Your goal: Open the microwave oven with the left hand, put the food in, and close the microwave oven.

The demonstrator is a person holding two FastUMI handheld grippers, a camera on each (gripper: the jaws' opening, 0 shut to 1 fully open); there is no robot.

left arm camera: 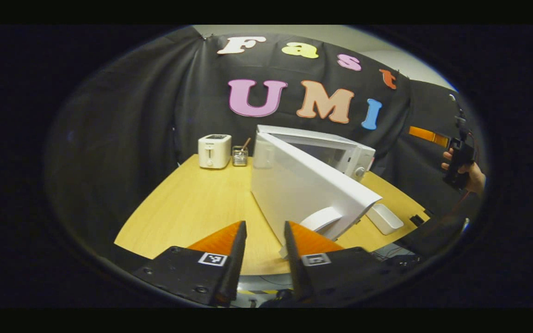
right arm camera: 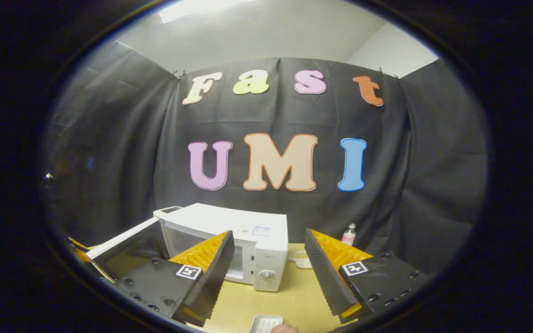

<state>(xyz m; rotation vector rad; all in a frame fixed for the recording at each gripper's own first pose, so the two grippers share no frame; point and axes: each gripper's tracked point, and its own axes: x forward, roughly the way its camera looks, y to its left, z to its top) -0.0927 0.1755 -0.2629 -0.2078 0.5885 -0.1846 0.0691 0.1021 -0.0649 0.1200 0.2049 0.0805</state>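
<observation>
The white microwave (left arm camera: pixel 340 150) stands on the wooden table (left arm camera: pixel 192 203), its door (left arm camera: pixel 294 185) swung wide open toward me. My left gripper (left arm camera: pixel 265 229) is open with nothing between its fingers, just left of the door's handle (left arm camera: pixel 323 218). In the right gripper view the microwave (right arm camera: pixel 257 231) sits ahead with its door (right arm camera: pixel 123 240) out to the left. My right gripper (right arm camera: pixel 269 237) is open and holds nothing, raised above the table. A white food tray (right arm camera: pixel 266 323) lies on the table below it. The same tray (left arm camera: pixel 384 218) rests near the table's front right.
A white toaster (left arm camera: pixel 214 151) and a cup of utensils (left arm camera: pixel 239 156) stand at the table's back left. A hand holds the right gripper (left arm camera: pixel 457 159) off to the far right. A small bottle (right arm camera: pixel 349 234) and a small white dish (right arm camera: pixel 301 259) sit right of the microwave.
</observation>
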